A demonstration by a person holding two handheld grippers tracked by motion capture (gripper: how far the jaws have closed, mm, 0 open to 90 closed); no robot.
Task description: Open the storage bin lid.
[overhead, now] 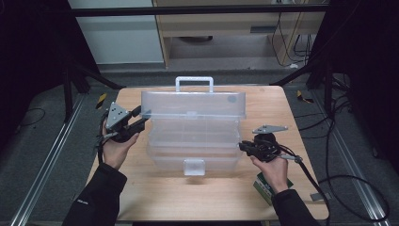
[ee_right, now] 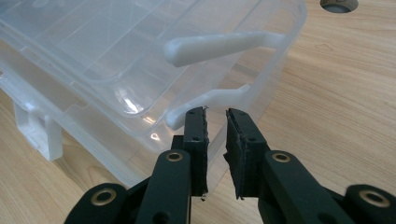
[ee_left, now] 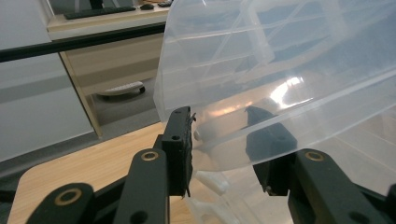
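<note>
The left gripper [overhead: 139, 118] grasps the raised lid [overhead: 193, 104] of the clear plastic organiser box [overhead: 193, 155] at centre frame to keep it open — the right gripper [overhead: 243, 147], its jaws parted and released, sits at the box's right end on the worktop [overhead: 226, 197].

A light wooden counter [overhead: 141, 188] with rounded corners fills the middle of the high view. A clear plastic storage box [overhead: 194, 141] sits on it at centre, its lid [overhead: 193, 103] raised toward the upper edge. A green packet [overhead: 264, 187] lies on the counter at lower right, partly under a sleeve.
</note>
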